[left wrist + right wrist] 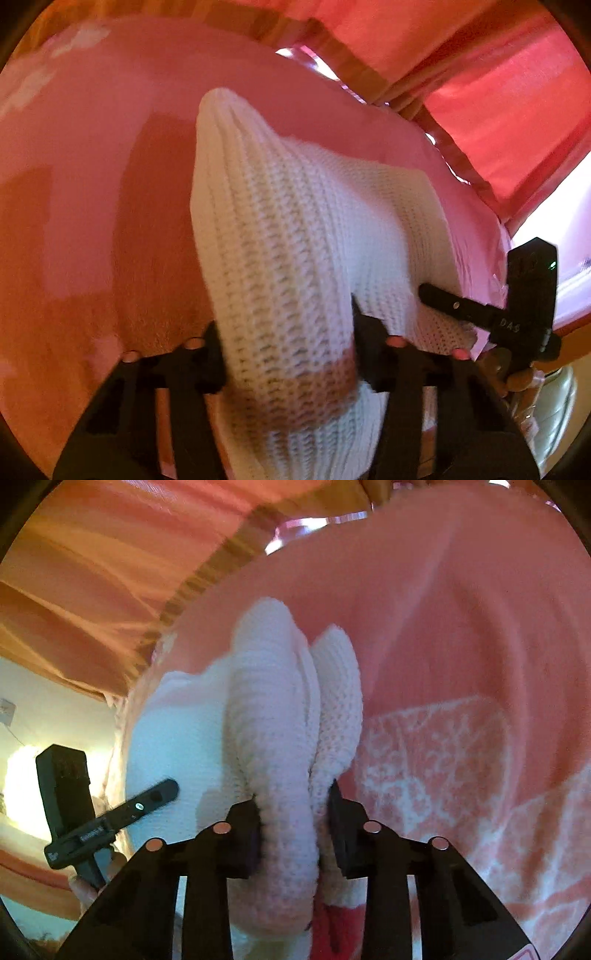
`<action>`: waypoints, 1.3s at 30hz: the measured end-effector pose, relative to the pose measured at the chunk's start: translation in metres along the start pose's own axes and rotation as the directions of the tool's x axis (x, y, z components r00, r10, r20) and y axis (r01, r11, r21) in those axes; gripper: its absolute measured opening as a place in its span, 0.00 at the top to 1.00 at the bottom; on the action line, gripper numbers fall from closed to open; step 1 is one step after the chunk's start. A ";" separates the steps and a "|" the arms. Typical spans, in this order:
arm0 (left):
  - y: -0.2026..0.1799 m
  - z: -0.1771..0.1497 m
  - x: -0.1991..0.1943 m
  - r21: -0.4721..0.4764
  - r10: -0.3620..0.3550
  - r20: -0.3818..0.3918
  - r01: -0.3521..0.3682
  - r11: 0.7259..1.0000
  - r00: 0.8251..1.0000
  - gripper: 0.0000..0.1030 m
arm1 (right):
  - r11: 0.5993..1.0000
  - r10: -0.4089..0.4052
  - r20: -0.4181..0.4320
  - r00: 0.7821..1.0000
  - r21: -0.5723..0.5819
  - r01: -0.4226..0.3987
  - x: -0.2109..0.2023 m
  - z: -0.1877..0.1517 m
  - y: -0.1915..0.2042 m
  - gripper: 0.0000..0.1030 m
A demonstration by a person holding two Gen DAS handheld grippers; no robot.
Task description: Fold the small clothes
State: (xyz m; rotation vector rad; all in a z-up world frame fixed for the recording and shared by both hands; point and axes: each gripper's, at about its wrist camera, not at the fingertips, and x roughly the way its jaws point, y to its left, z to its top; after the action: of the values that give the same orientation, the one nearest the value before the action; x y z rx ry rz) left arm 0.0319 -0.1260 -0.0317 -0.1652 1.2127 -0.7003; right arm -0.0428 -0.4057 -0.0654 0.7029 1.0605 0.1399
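The left gripper point(286, 354) and right gripper point(295, 823) each clamp a bunched edge of the white ribbed-knit garment point(280, 229) – its length runs straight ahead of both, across the pink patterned cloth surface point(92, 184) – equally near, side by side

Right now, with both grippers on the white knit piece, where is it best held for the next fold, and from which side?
Probably just as it is: by the bunched near edge. The left gripper and right gripper each pinch a thick roll of the white knit from the near side, while the rest trails onto the pink cover. The ridged rolls give the pads bulk to clamp.
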 end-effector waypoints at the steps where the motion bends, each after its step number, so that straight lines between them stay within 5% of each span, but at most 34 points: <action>1: -0.010 0.002 -0.008 0.024 0.000 0.009 0.000 1.000 1.000 0.58 | 1.000 0.012 0.031 0.999 0.008 -0.012 -0.013 0.000 0.003 0.81; 7: -0.088 0.011 -0.067 0.178 -0.087 0.073 0.072 0.981 0.994 0.59 | 0.998 0.048 0.234 0.971 -0.061 -0.035 -0.120 0.005 0.037 0.87; 11: -0.119 0.016 -0.076 0.224 -0.018 0.068 0.002 0.975 0.998 0.58 | 0.993 0.018 0.197 0.980 -0.118 0.006 -0.138 0.015 0.044 0.78; 16: -0.056 0.004 -0.034 0.079 0.150 -0.003 -0.149 0.986 0.989 0.58 | 0.998 -0.024 0.025 0.999 -0.065 0.025 -0.058 0.008 0.018 0.81; 20: 0.008 -0.019 -0.014 -0.039 0.147 -0.071 -0.150 0.988 0.987 0.56 | 0.993 -0.047 -0.019 0.999 -0.108 0.045 -0.022 -0.009 0.026 0.78; 22: 0.025 -0.022 -0.016 -0.078 0.104 -0.056 -0.108 0.991 0.993 0.53 | 0.985 -0.099 0.017 0.995 -0.138 0.101 -0.020 -0.014 0.032 0.50; 24: 0.034 -0.021 -0.016 -0.086 0.086 -0.049 -0.090 0.992 0.995 0.50 | 0.970 -0.172 0.046 0.984 -0.168 0.177 -0.015 -0.016 0.034 0.34; 28: 0.039 -0.026 -0.012 -0.062 0.099 -0.011 -0.100 0.993 0.995 0.32 | 0.976 -0.164 0.017 0.986 -0.141 0.164 0.004 -0.010 0.022 0.29; 32: 0.040 -0.026 -0.004 -0.075 0.064 0.000 -0.063 0.995 0.998 0.17 | 0.998 -0.049 -0.076 0.996 -0.053 0.045 0.029 -0.008 0.003 0.31; 34: 0.048 -0.025 0.005 -0.110 0.012 -0.011 -0.013 0.994 1.000 0.17 | 0.999 -0.001 -0.069 0.998 -0.040 -0.002 0.029 -0.010 0.003 0.54; 37: 0.045 -0.017 0.007 -0.130 -0.082 -0.017 0.079 0.988 0.996 0.50 | 0.999 0.003 -0.032 0.999 -0.039 -0.005 0.017 -0.011 0.011 0.66; 39: 0.034 -0.011 -0.001 -0.110 -0.067 -0.009 0.066 0.992 0.998 0.59 | 0.999 0.020 0.017 1.000 -0.048 -0.019 -0.001 -0.013 0.021 0.68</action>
State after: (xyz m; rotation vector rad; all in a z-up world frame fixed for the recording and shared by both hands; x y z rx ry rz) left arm 0.0360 -0.0963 -0.0509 -0.2941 1.2633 -0.6940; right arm -0.0494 -0.3840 -0.0565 0.6704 1.0311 0.1750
